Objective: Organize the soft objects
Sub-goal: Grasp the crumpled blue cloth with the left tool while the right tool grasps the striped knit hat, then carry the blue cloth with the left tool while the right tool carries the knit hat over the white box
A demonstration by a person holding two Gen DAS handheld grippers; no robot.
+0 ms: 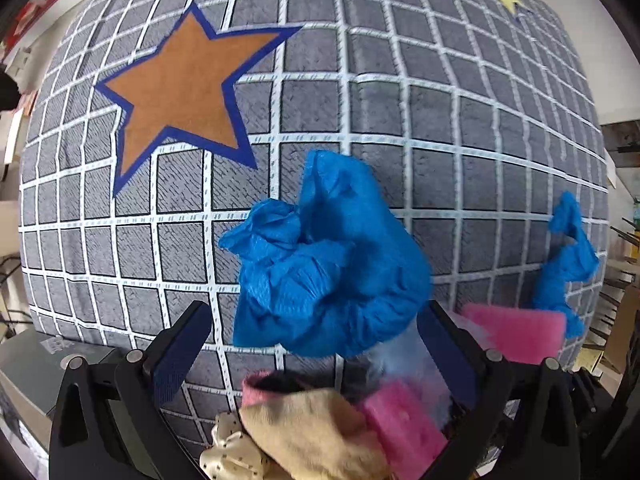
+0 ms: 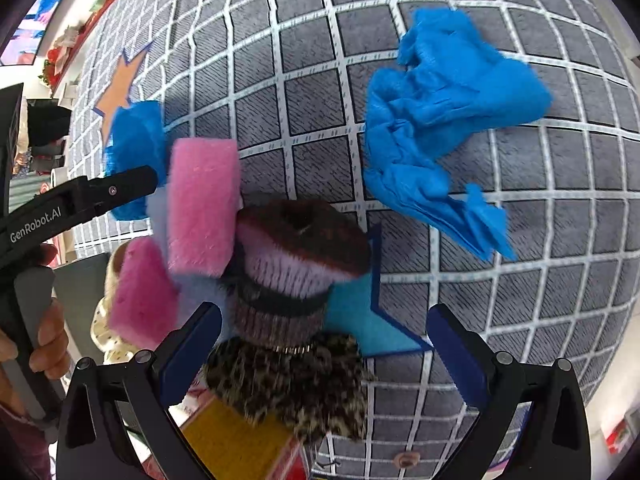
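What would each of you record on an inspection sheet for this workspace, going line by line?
Surface: grey grid-patterned mat with an orange star.
Job's things: crumpled blue cloth, second blue cloth, pink sponges, knitted sock, leopard-print fabric, beige cloth.
Clutter: nothing seen.
Grippers: left gripper open around the pile; right gripper open.
Cables: nothing seen.
Surroundings: blurred room edges; a hand on the left handle.

Both grippers have their jaws spread wide. The left gripper (image 1: 316,356) looks empty, though its right finger is partly hidden, so I'm not fully sure. The right gripper (image 2: 324,344) grips nothing. Off to its left, a hand (image 2: 48,340) wraps the other gripper's handle.
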